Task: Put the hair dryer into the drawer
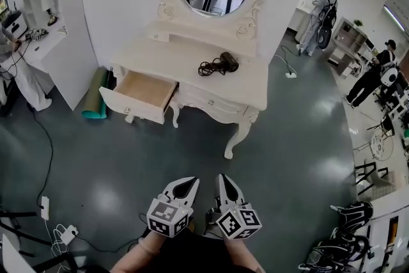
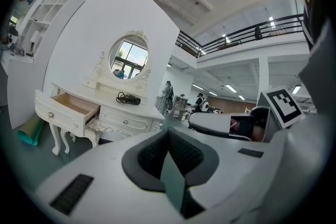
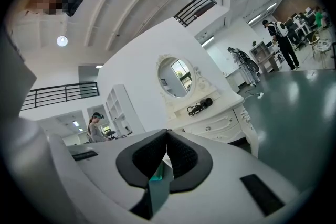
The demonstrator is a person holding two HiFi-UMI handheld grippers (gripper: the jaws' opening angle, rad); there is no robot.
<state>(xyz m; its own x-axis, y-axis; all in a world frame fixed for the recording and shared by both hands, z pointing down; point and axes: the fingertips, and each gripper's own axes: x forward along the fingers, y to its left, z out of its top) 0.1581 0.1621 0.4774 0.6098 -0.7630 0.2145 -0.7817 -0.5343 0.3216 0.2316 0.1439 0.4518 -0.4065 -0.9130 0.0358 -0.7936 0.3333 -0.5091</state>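
We see the open drawer, rear hidden under the counter bearing the hair dryer; left claw and right claw clenched, empty.

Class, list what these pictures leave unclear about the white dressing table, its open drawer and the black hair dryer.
Black hair dryer on the white dressing table: too small in every view to show its switch or plug.
Open wood-lined drawer: in the left gripper view its own front hides the floor.
Teal object beside the table: head view, too small to identify.
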